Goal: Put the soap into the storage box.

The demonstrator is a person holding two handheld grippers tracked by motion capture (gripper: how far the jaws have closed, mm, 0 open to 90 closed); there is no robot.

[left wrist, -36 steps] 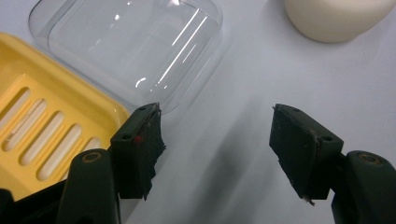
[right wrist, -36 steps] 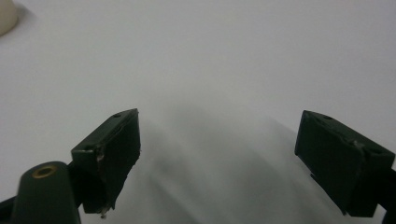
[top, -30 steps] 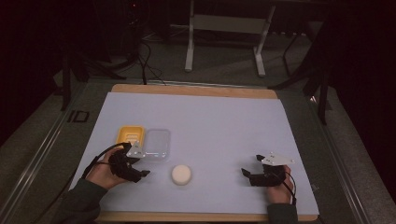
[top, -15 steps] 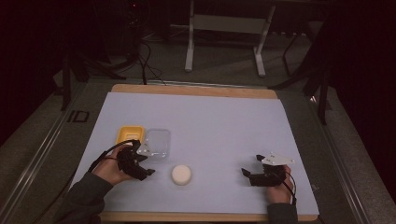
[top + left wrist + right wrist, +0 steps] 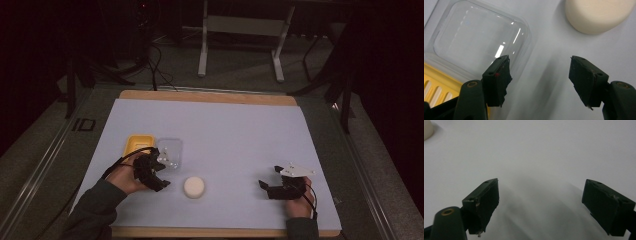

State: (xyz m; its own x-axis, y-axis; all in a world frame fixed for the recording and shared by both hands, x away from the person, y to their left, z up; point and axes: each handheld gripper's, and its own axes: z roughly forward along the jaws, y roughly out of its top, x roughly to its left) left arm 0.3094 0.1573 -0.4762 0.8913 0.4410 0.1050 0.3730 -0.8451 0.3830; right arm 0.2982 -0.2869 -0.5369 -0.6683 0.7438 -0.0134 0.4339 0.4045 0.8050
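Note:
A clear plastic lid lies flat beside a yellow tray on the left of the pale sheet. A cream round puck sits a little in front and to the right of them. My left gripper hovers low between the lid and the puck, open, nothing between its jaws. My right gripper rests at the front right over bare sheet, open and holding nothing; a corner of the puck shows at the top left of its view.
The pale sheet covers a wooden board on a grey table. Behind the table stand a white metal frame, dark stands and cables on the floor. A small ID label is at the left.
My left gripper has moved right and slightly forward, from over the tray and lid toward the gap beside the puck. The right gripper has stayed in place.

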